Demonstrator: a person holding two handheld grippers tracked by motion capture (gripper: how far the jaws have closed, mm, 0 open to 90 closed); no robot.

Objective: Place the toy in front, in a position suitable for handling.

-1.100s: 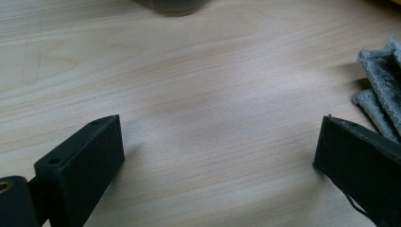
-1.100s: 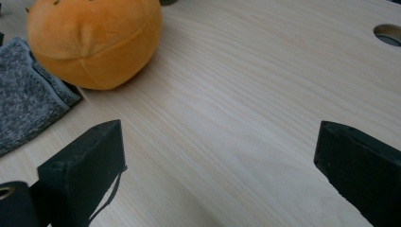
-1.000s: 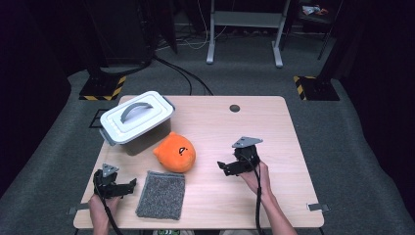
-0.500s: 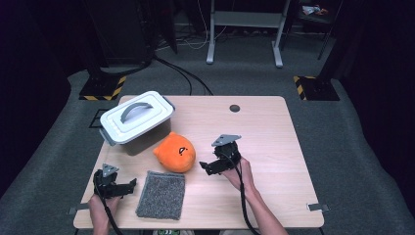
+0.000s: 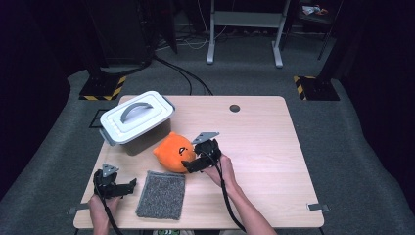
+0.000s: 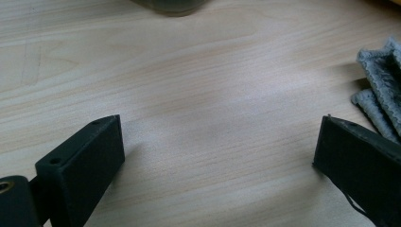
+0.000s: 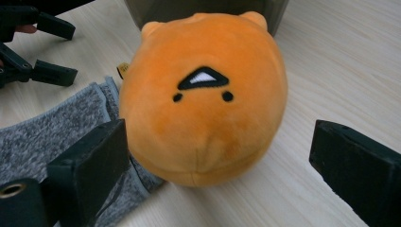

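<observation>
An orange plush toy (image 5: 172, 151) with a small stitched face lies on the wooden table (image 5: 264, 147), in front of a white lidded box (image 5: 137, 120). My right gripper (image 5: 192, 162) is open at the plush's right side. In the right gripper view the plush (image 7: 203, 94) sits between the two spread jaws of my right gripper (image 7: 217, 165), which touch nothing. A grey knitted cloth (image 5: 161, 194) lies flat near the front edge. My left gripper (image 5: 128, 188) rests open just left of the cloth. The left gripper (image 6: 217, 161) has bare wood between its jaws and the cloth's edge (image 6: 383, 85) at the right.
The box has a grey handle (image 5: 133, 108) on its lid and stands at the table's back left. A round cable hole (image 5: 235, 108) marks the far edge. Beyond the table stand desk legs (image 5: 211, 34) and cables on grey carpet.
My right gripper has moved left across the table until its open jaws flank the orange plush. The left gripper, cloth and box have stayed put.
</observation>
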